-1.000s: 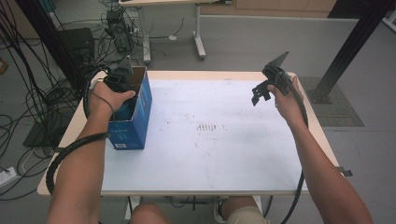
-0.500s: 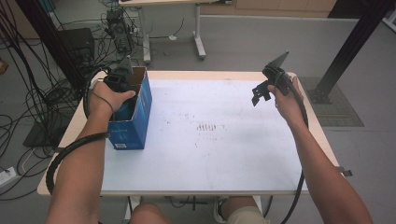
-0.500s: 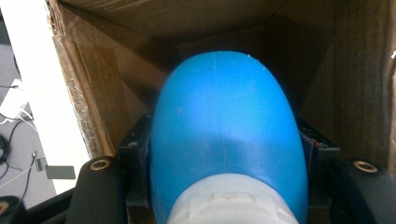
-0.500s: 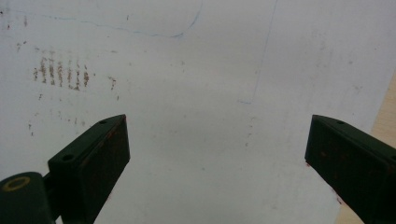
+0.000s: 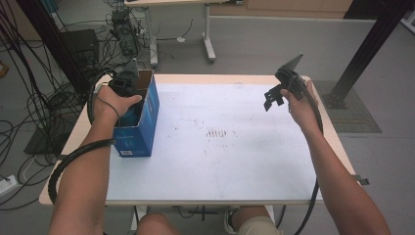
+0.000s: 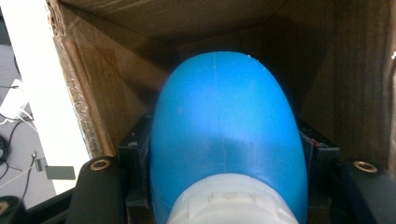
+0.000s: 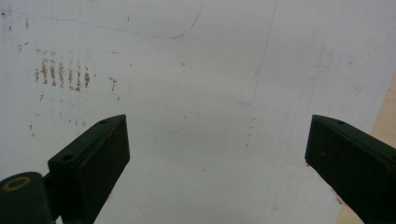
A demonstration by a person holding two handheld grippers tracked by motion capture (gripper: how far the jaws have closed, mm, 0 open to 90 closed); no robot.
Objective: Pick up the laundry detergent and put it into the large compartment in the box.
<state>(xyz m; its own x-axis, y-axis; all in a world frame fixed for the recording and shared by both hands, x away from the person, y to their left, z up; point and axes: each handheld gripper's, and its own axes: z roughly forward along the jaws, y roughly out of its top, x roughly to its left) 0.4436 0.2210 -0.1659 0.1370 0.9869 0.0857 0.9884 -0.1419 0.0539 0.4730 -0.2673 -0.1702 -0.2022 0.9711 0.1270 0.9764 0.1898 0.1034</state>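
As fingers (image 6: 322, 154) clamp it, blue bottle (image 6: 224, 135) between.

Inspection finds no change across the interval. Your left gripper (image 5: 128, 83) remains down in the blue box (image 5: 145, 122) at nine o'clock on the tabletop (image 5: 220, 161), clamped on the blue bottle (image 6: 224, 135). Your right gripper (image 5: 274, 97) remains raised at two o'clock, fingers (image 7: 93, 158) spread, nothing between them.
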